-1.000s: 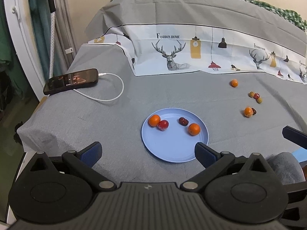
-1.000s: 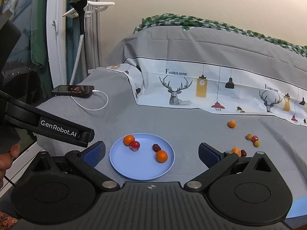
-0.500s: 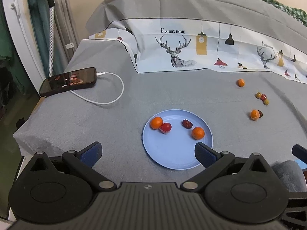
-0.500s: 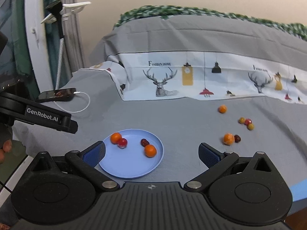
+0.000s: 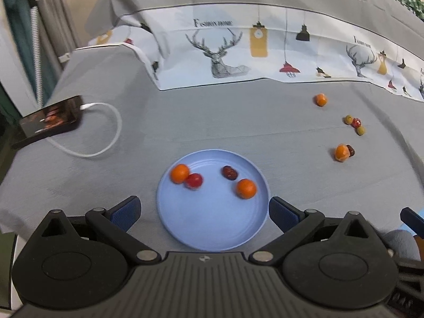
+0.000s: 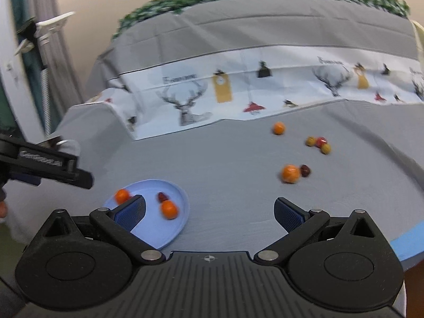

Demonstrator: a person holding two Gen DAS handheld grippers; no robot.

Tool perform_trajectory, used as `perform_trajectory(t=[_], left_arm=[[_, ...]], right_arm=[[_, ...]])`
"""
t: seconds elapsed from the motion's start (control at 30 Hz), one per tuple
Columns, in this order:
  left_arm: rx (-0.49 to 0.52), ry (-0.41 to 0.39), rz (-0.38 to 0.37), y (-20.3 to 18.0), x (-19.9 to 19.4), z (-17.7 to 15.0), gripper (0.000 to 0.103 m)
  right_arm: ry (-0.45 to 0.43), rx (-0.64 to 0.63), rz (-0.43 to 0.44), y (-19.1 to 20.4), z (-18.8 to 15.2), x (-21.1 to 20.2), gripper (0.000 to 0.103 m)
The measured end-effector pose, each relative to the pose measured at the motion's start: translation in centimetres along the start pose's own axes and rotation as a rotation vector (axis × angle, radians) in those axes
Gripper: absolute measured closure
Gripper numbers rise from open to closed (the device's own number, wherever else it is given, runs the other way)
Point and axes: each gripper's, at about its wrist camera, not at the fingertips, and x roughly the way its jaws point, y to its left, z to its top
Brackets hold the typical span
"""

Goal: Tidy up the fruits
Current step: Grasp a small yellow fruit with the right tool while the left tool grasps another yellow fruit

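Gripper (image 5: 203,210) empty, four fruits on plate (image 5: 212,228)

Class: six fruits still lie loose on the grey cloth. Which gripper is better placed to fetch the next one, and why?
Probably the right gripper: open and empty, it faces the nearest loose orange. The left gripper, also open, hangs over the blue plate, farther from the loose fruit.

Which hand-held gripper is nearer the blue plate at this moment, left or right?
Left. The left hand-held gripper hovers open right over the blue plate, fingers straddling it. The right hand-held gripper, also open, sits off to the plate's right, aimed toward the loose fruit.
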Motion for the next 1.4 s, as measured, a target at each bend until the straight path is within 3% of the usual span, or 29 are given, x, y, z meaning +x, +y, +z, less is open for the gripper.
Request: perform_trajectory(t=[0.27,0.57,0.8,0.9,0.93,0.97,1.03,1.17,1.27,1.37,1.4], left_arm=[[0.015,0.046,0.017,-3.1,3.9,3.4,0.000],[-0.016,0.108,0.028,-5.2,8.3,7.8,0.000],[0.061,0.104,0.040,-9.4,12.7,10.5,0.000],[0.099,0.072,0.023,-12.0,14.8,11.5,0.000],[0.120,0.052,0.011,-13.1,15.7,11.9,0.000],[0.140,0.032,-0.002,-14.2,16.5,12.4,0.000],[0.180,0.000,-0.050,-17.0,18.4,13.4,0.000],[0.281,-0.034,-0.211,-23.9,22.5,15.4,0.000],[0.427,-0.028,-0.299,-29.5,25.7,15.5,0.000],[0.566,-0.007,-0.336,-33.9,28.5,14.8,0.001],[0.589,-0.005,-0.336,-34.8,29.2,14.7,0.006]], right_arm=[[-0.019,0.113,-0.169,-7.8,2.1,5.5,0.001],[0.020,0.180,-0.427,-18.1,4.8,20.1,0.001],[0.052,0.103,-0.468,-21.4,5.1,28.9,0.002],[0.034,0.075,-0.437,-21.9,5.0,30.3,0.016],[0.016,0.072,-0.412,-21.9,5.2,30.1,0.040],[0.006,0.050,-0.392,-21.7,5.3,29.8,0.075],[-0.003,0.047,-0.392,-22.1,5.5,29.5,0.077],[-0.008,0.127,-0.538,-25.3,5.1,28.2,0.077],[-0.029,0.190,-0.539,-26.9,4.4,27.2,0.077],[-0.026,0.175,-0.547,-26.8,4.2,27.4,0.077],[-0.026,0.171,-0.550,-26.7,4.2,27.5,0.077]])
